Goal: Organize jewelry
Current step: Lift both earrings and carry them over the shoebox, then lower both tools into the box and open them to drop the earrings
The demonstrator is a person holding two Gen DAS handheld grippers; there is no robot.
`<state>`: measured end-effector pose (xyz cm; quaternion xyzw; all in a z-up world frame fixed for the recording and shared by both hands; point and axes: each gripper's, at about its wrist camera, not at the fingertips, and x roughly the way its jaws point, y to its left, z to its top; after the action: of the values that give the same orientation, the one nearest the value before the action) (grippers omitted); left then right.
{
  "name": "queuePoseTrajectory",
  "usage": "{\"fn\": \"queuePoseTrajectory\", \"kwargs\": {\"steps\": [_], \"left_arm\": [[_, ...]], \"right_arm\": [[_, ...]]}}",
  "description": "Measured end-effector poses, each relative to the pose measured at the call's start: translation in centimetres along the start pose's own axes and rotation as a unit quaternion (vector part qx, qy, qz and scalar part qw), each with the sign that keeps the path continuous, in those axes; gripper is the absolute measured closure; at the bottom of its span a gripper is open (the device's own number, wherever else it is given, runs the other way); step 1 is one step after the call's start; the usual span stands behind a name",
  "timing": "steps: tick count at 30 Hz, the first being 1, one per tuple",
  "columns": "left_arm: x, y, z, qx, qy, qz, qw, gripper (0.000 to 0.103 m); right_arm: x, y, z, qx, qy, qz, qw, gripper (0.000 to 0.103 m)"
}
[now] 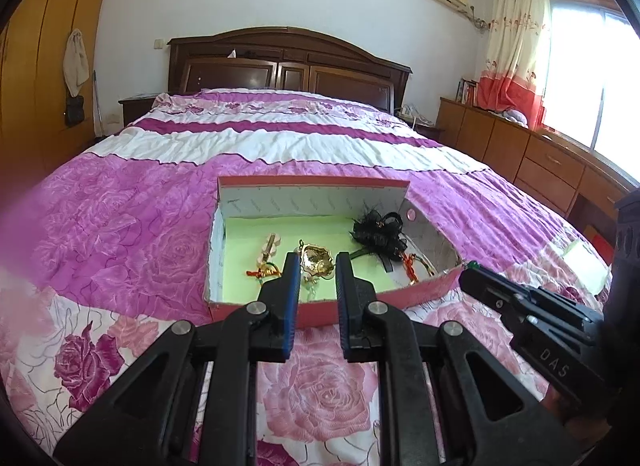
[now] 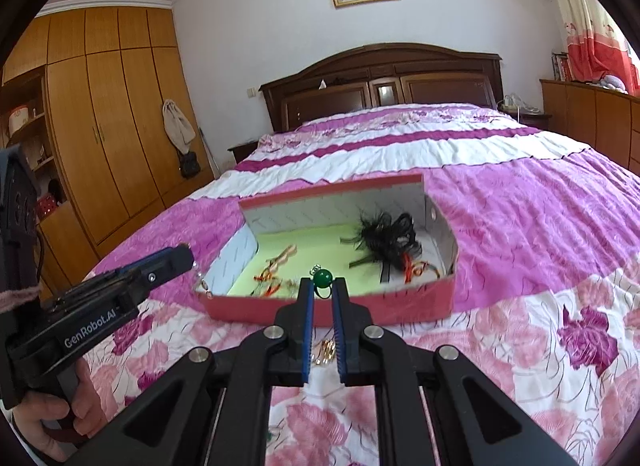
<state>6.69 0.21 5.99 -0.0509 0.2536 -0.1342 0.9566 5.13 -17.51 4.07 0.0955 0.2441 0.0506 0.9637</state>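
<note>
A red box (image 1: 320, 308) with a pale green floor lies open on the bed; it also shows in the right wrist view (image 2: 340, 308). Inside lie a black feathered hair piece (image 1: 378, 236), a pink and gold clip (image 1: 269, 252) and red-threaded bits. My left gripper (image 1: 318, 260) is shut on a gold ornament (image 1: 316, 260), held over the box's near edge. My right gripper (image 2: 322, 284) is shut on a green bead ring (image 2: 322, 278) just before the box's near wall. A gold piece (image 2: 326, 352) lies on the quilt under the right fingers.
The box sits on a pink and white rose quilt (image 1: 320, 386) that covers a wide bed with a dark wooden headboard (image 1: 288, 61). A wooden wardrobe (image 2: 104, 125) stands left, low drawers (image 1: 540, 157) right. A pale green card (image 1: 586, 266) lies at the bed's right edge.
</note>
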Motion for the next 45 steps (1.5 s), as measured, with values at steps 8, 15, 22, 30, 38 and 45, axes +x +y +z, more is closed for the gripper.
{"fn": "queuePoseTrajectory", "kwargs": {"steps": [8, 15, 22, 30, 38, 45], "left_arm": [[1.1, 0.4, 1.3, 0.001, -0.024, 0.015, 0.9996, 0.094], [2.8, 0.7, 1.9, 0.009, -0.036, 0.030, 0.9989, 0.094], [5.3, 1.2, 1.4, 0.008, -0.016, 0.041, 0.9990, 0.094], [8.7, 2.2, 0.4, 0.000, 0.038, 0.048, 0.9981, 0.094], [10.6, 3.0, -0.5, -0.020, 0.084, 0.046, 0.9952, 0.094], [11.0, 3.3, -0.7, -0.030, 0.102, 0.047, 0.9932, 0.093]], "right_arm": [[1.0, -0.4, 1.7, -0.012, -0.027, -0.018, 0.999, 0.092], [2.3, -1.0, 2.4, -0.023, -0.041, -0.037, 0.998, 0.092], [4.6, -2.1, 2.7, -0.024, -0.028, -0.056, 0.998, 0.092], [7.7, -3.7, 1.9, -0.012, 0.017, -0.074, 0.997, 0.092], [9.4, -5.1, 1.1, 0.014, 0.056, -0.074, 0.996, 0.092], [9.7, -5.4, 1.0, 0.026, 0.065, -0.066, 0.995, 0.091]]}}
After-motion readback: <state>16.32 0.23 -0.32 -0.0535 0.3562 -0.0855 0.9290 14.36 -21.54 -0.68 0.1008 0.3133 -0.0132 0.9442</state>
